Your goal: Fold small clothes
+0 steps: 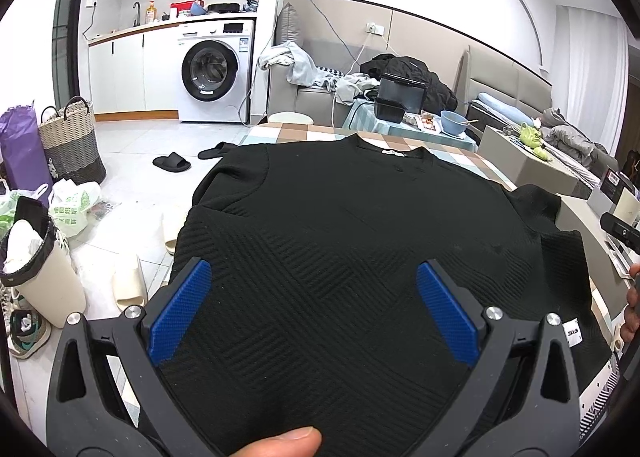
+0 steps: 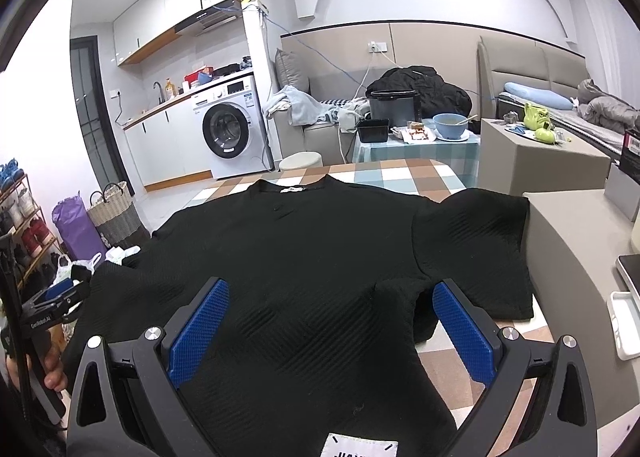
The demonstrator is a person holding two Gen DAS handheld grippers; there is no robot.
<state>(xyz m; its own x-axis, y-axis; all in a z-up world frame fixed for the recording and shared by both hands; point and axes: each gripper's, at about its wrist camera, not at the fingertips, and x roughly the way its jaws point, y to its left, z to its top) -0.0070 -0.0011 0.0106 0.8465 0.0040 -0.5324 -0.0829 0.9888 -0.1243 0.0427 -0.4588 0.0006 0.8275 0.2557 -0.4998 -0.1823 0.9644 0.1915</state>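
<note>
1. Black ribbed shirt point(image 1: 340, 225) lies spread flat on the checked counter point(image 2: 400, 173), collar at the far side.
2. Left hand-held gripper point(image 1: 314, 303) hovers wide apart over the hem.
3. Right hand-held gripper point(image 2: 330, 321) is also wide, holding nothing, near the right sleeve point(image 2: 476, 249).

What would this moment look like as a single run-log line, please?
left gripper: open | right gripper: open | black top: flat on checked table, unfolded, no fabric gripped

Both grippers, left gripper point(image 1: 314, 309) and right gripper point(image 2: 330, 331), share black triangular-cutout frames, silver screws and blue dimpled finger pads point(image 1: 180, 311)
</note>
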